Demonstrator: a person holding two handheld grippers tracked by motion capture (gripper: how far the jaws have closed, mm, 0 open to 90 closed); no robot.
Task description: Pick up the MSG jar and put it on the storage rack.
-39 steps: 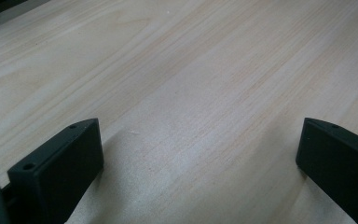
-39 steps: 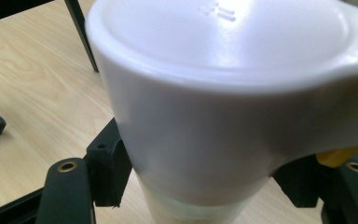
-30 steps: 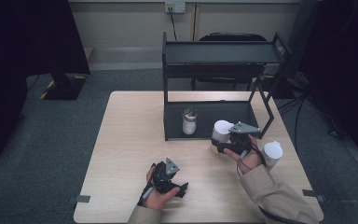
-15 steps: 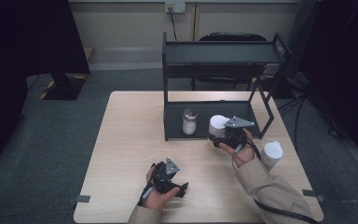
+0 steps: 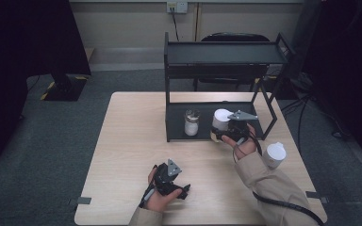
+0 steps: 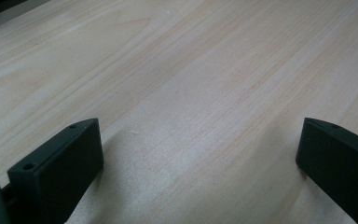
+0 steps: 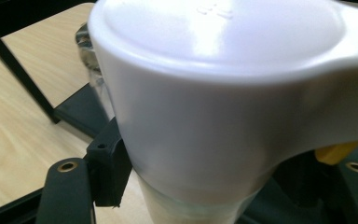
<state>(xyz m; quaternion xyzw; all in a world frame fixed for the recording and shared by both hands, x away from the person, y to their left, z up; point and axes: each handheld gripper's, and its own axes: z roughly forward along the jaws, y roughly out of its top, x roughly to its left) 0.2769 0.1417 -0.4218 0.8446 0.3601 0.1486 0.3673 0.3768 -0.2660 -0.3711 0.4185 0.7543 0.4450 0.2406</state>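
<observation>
My right gripper (image 5: 219, 131) is shut on a jar with a white lid (image 5: 221, 117) and holds it at the front edge of the black rack's lower shelf (image 5: 205, 136). In the right gripper view the jar (image 7: 223, 107) is close up between the black jaws of that gripper (image 7: 209, 179). A clear glass jar (image 5: 191, 122) stands on the lower shelf just left of it, and its edge shows behind the held jar (image 7: 87, 51). My left gripper (image 5: 181, 188) rests near the table's front edge. Its jaws (image 6: 200, 154) stand open over bare wood.
The black two-level rack (image 5: 224, 54) stands at the table's far side, with slanted side struts on its right. Another white-lidded jar (image 5: 274, 154) stands on the table to the right of my right forearm. A black chair (image 5: 235, 37) is behind the rack.
My right gripper has carried the white-lidded jar a little away from me and leftward, up to the lower shelf. The left gripper has stayed put.
</observation>
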